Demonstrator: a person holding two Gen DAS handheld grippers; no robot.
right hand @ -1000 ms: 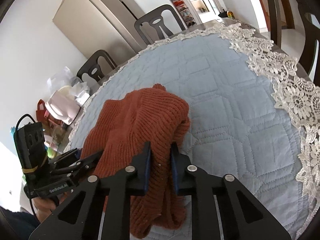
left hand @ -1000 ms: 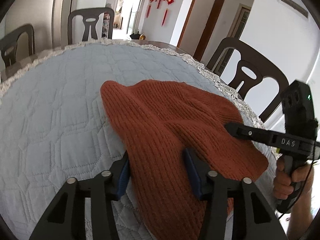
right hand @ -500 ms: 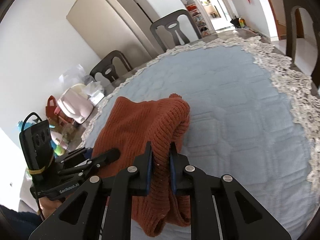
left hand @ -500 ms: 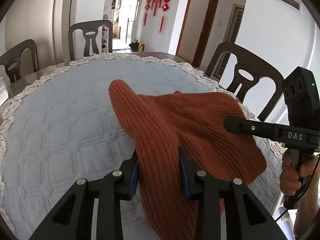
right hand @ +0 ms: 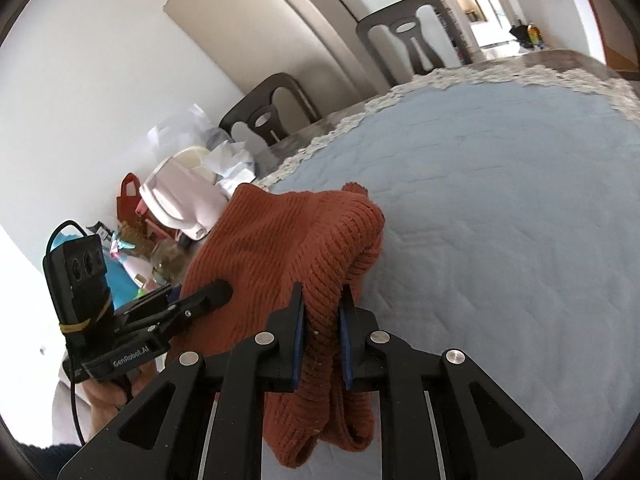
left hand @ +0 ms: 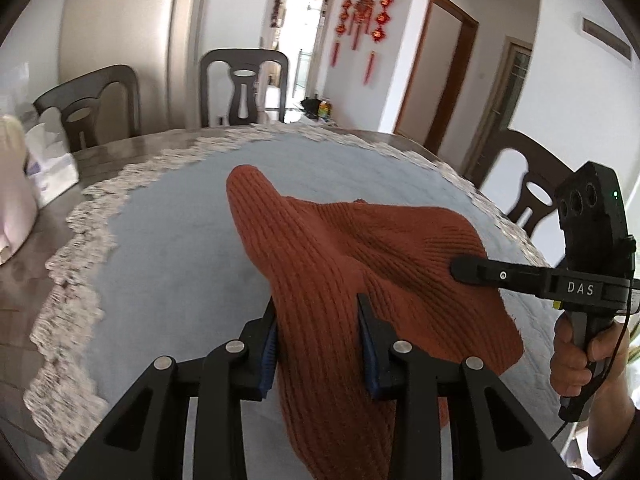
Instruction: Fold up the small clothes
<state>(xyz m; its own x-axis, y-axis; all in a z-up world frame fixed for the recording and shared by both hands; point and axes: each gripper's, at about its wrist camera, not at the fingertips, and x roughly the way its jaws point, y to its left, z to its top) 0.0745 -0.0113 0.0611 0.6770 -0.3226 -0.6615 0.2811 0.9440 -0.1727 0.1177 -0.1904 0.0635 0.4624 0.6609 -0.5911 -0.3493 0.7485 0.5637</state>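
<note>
We see a dark wooden worktop covered by a pale blue quilted cloth with a lace border; white bags sit at the frame's left edge.

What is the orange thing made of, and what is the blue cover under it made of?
The orange garment looks like thick knitted yarn, maybe wool or acrylic: ribbed rows show, and it droops softly. The blue cover looks like matte quilted cloth, with faint stitched lines. Its lace edging looks crocheted or woven.
</note>
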